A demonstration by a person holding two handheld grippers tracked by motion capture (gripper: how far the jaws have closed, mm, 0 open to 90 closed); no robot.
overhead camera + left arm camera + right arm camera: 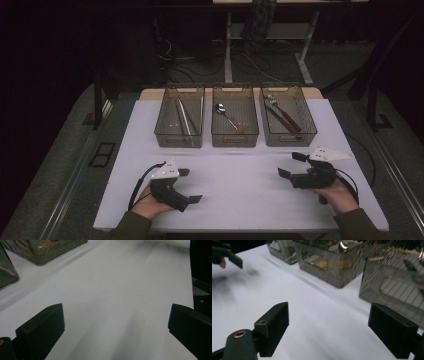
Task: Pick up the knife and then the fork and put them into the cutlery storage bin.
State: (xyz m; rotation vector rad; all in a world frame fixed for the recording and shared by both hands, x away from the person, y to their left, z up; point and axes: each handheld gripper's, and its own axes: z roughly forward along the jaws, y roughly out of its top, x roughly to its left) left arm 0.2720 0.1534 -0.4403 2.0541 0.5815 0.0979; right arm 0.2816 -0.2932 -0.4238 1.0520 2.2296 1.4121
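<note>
High view: the left claw (191, 185) rested near the front edge of the counter (240, 200), jaws spread wide and empty. The right claw (292, 164) sat toward the front right corner, also wide and empty. Three bins stood in a row along the far edge: the left bin (165, 131) held chopsticks (184, 116), the middle bin (235, 137) a spoon (226, 116), the right bin (306, 131) dark-handled cutlery (282, 116).

Left gripper view: both jaws stood far apart over bare white surface.

Right gripper view: the jaws stood wide, facing the bins; the spoon bowl (343, 245) showed above a bin rim.

Handling judgement: the spoon is probably light, rigid and slippery at its metal bowl. Grip the wooden handle mid-length, across its narrow width.
</note>
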